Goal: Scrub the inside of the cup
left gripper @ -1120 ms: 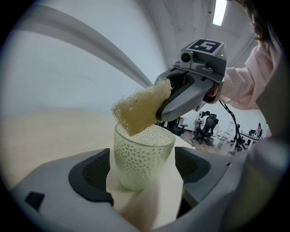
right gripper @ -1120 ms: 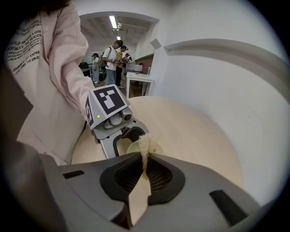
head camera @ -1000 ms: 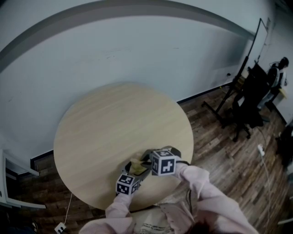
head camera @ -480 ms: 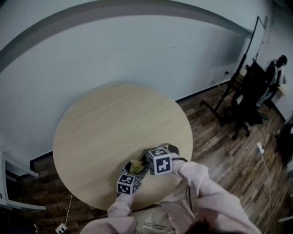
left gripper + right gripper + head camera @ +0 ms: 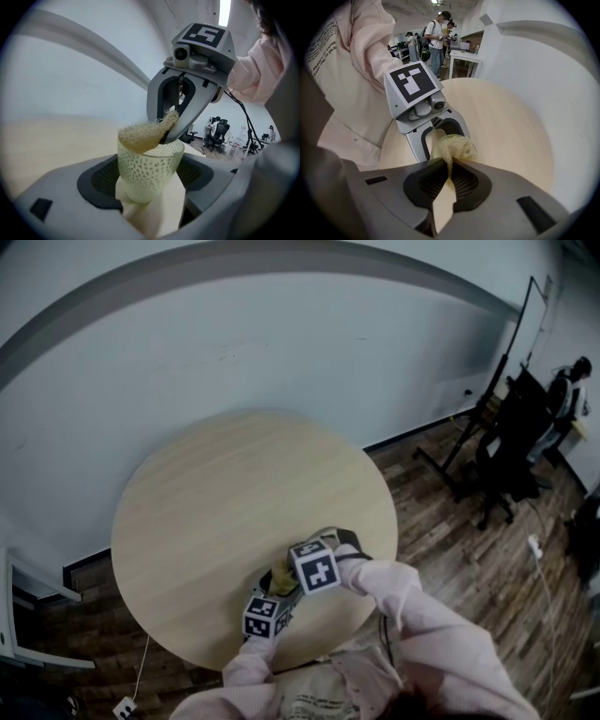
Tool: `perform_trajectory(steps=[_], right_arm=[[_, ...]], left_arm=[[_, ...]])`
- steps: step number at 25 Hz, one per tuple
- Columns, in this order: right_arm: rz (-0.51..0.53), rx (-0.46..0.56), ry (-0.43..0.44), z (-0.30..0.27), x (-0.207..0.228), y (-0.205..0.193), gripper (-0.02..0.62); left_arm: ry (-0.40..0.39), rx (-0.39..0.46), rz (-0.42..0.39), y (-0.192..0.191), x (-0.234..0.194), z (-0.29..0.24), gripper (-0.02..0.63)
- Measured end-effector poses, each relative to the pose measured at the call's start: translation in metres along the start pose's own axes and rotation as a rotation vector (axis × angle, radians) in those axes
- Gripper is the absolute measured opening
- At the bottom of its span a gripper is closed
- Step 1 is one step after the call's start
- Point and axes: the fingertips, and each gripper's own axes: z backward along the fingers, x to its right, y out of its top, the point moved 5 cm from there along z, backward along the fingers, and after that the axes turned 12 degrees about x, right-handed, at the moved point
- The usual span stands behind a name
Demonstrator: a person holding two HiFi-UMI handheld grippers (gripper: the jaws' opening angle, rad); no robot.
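While left claw (image 5: 150, 182) grips the cup (image 5: 146, 165) and right claw (image 5: 449, 174) a scrubber (image 5: 140, 135), the round table (image 5: 234, 493) stands on plank floor (image 5: 450, 549)

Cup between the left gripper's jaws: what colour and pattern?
Pale yellow-green, perforated lattice cup; left gripper view best.

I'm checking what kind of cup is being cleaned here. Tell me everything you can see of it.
The cup is pale yellow-green and looks like plastic, its wall a lattice of small holes, tapering to a narrower base. It stands upright, clamped low down between the jaws of the left gripper. A tan fibrous scrubber, pinched by the right gripper, lies across its rim.
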Motion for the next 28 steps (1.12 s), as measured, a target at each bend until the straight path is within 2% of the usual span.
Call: perform_trajectory(steps=[7, 14, 18, 23, 28], right_arm=[[-0.004, -0.03, 0.025, -0.008, 0.002, 0.007, 0.031], [-0.086, -0.031, 0.043, -0.009, 0.008, 0.004, 0.028], [-0.097, 0.012, 0.023, -0.013, 0.013, 0.007, 0.028], [-0.14, -0.04, 0.027, -0.012, 0.01, 0.009, 0.028], [-0.179, -0.027, 0.034, -0.018, 0.015, 0.012, 0.028]], left_arm=[[-0.011, 0.0, -0.007, 0.002, -0.002, 0.005, 0.378], [-0.017, -0.002, -0.011, 0.001, -0.004, 0.003, 0.377], [-0.022, -0.005, -0.013, 0.003, -0.002, 0.002, 0.378], [-0.034, 0.007, -0.016, 0.003, -0.003, 0.004, 0.377], [-0.045, 0.016, -0.017, 0.005, -0.005, 0.002, 0.378]])
